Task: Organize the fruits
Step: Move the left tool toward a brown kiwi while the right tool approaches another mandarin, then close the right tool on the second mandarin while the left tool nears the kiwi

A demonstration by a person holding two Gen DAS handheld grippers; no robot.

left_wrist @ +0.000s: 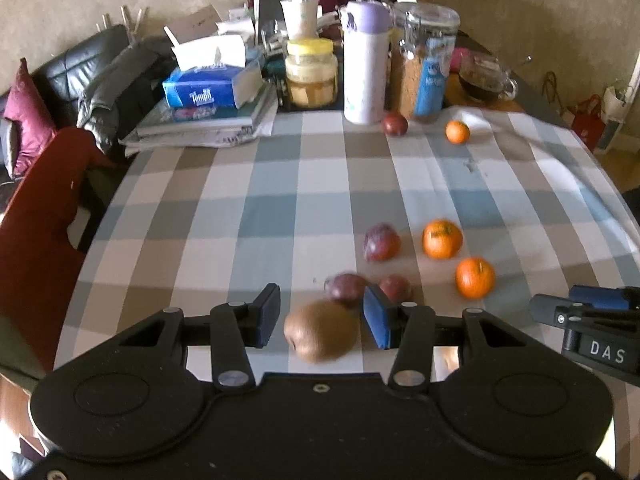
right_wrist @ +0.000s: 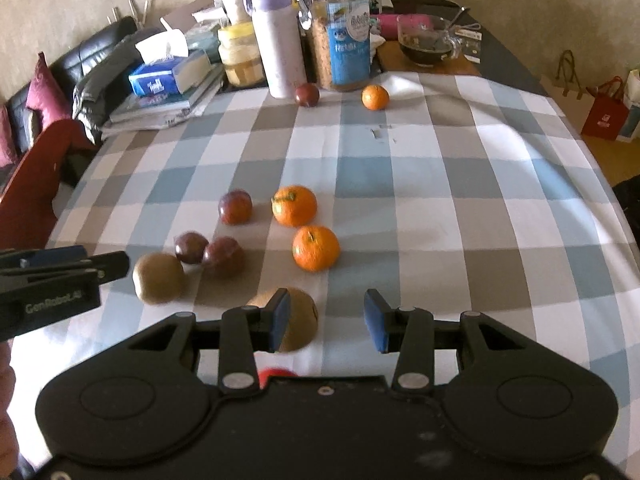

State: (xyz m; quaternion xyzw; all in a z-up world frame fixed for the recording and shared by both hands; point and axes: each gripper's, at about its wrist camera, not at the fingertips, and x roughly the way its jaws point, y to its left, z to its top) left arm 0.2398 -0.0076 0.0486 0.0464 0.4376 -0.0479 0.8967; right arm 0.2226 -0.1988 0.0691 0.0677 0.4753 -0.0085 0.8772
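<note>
- Two kiwis lie nearest on the checked desk [right_wrist: 440,208]: one kiwi [left_wrist: 322,330] sits between the spread fingers of the left gripper [left_wrist: 322,318], with a gap on each side and the pads not pressing it; the second kiwi [right_wrist: 298,320] lies partly behind the left finger [right_wrist: 280,320] of the right gripper [right_wrist: 328,320].
- Right gripper fingers stand apart with only cloth between them, pinching nothing.
- Just beyond, three plums [right_wrist: 224,256] cluster near the kiwis, two touching and one a little farther back.
- Beside them, two oranges [right_wrist: 316,248] sit close together.
- Far off, by the white bottle [right_wrist: 280,40] and the glass jar [right_wrist: 340,32], one plum [right_wrist: 307,95] and one small orange [right_wrist: 375,97] lie apart from their kinds.
- Judging by this, grouping by kind looks mostly done; the two far strays are left to bring in, and maybe the kiwis need setting side by side.
</note>
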